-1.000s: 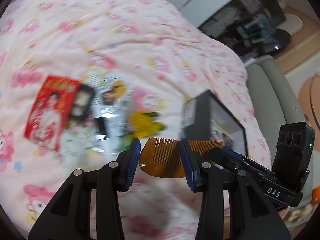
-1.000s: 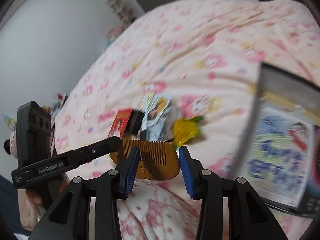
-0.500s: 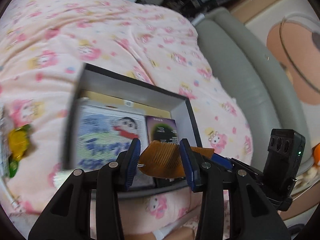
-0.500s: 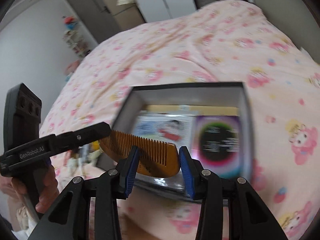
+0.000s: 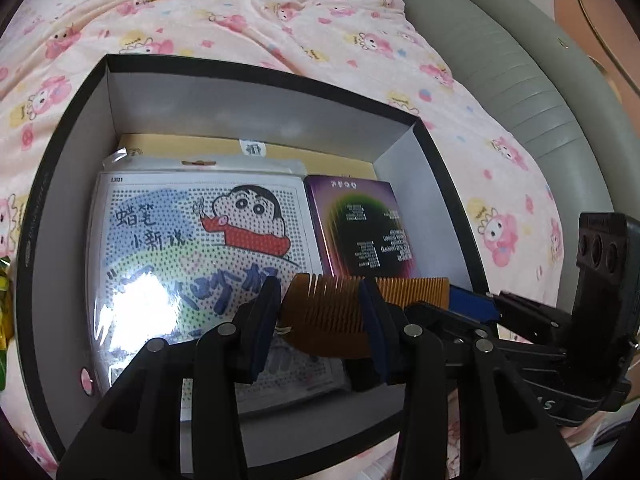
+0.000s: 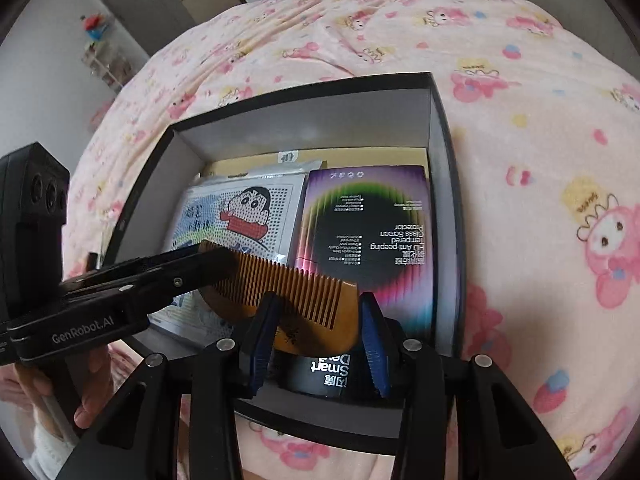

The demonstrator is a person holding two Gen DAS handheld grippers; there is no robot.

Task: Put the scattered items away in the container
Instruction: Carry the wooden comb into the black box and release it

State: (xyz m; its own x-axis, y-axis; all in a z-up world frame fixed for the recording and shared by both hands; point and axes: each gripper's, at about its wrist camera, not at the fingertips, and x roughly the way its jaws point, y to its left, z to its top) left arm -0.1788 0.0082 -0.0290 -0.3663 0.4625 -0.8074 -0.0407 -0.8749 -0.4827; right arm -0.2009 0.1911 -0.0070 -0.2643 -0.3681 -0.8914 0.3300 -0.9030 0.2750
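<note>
In the left wrist view, the left hand-held gripper (image 5: 320, 320) points down into an open black box (image 5: 64, 168) with pale grey inner walls that sits on a bed under a pink cartoon-print blanket (image 5: 248, 4). Its blue pads stand at a narrow gap on either end of one half of an amber wooden comb (image 5: 332, 308), which hangs level above the box floor, teeth pointing away from the camera. The comb's other end runs right into the blue-padded tip of the right hand-held gripper (image 5: 472, 306), which reaches in from the right edge. Beneath the comb lie a cartoon bead-art packet (image 5: 192, 248) in glossy plastic and, just right of it, a purple screen-protector box (image 5: 360, 228); a yellow card shows at the back under both. A grey padded bed frame (image 5: 520, 92) curves along the right. In the right wrist view, the right hand-held gripper (image 6: 318, 332) holds the comb (image 6: 304, 300) by its spine end between narrowly set pads, over the near edge of the box (image 6: 444, 128). The left hand-held gripper (image 6: 224, 258) comes in from the left and clamps the comb's far end, a person's hand (image 6: 60, 392) around its handle.
</note>
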